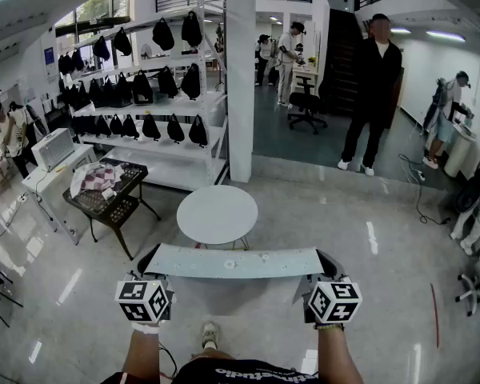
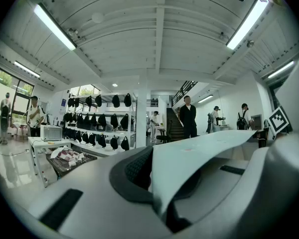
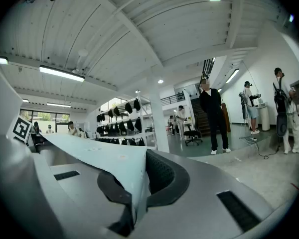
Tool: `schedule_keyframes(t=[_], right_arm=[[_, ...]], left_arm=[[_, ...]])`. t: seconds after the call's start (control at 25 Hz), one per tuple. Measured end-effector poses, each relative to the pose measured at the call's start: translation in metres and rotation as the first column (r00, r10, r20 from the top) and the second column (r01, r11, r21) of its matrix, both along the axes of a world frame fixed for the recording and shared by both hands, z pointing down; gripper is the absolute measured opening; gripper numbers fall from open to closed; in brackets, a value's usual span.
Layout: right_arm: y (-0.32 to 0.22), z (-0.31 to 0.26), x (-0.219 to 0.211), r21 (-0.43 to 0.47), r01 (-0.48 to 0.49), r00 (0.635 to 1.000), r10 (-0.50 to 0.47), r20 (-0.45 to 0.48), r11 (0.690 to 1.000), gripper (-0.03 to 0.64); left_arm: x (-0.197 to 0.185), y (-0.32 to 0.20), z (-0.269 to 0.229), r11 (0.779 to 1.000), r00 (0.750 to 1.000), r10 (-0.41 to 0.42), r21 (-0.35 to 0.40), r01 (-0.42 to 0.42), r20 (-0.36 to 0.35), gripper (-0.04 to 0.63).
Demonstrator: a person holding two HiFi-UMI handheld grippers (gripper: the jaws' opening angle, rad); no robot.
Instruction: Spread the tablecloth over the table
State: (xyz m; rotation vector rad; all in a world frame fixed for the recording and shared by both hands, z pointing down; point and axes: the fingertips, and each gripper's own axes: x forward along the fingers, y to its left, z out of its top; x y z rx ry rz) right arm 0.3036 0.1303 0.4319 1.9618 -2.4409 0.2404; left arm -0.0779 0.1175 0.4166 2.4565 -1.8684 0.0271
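Tablecloth, a pale cloth pulled taut into a level band, hangs in the air at six o'clock of the round white table. It has not reached the table and the tabletop is bare, so all the spreading is yet to do. Left gripper, at the cloth's nine o'clock end, has its jaws pinched together on that corner. Right gripper, at three o'clock, clamps the other corner likewise.

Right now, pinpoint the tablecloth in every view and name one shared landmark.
Head view: tablecloth, pale band low centre, before the round table.
Left gripper view: tablecloth centre-right, pinched in the jaws.
Right gripper view: tablecloth centre-left, pinched in the jaws.
Shared landmark: the white pillar.
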Motion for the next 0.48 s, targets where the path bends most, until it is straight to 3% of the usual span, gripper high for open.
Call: schedule_keyframes(t=[0.48], right_arm=[[0.0036, 0.0048, -0.0083, -0.004, 0.004, 1.000, -0.004, 0.024, 1.000, 0.028]], left_arm=[[-0.0068, -0.0018, 0.0002, 1.000, 1.000, 0.006, 0.000, -0.006, -0.017, 0.020]])
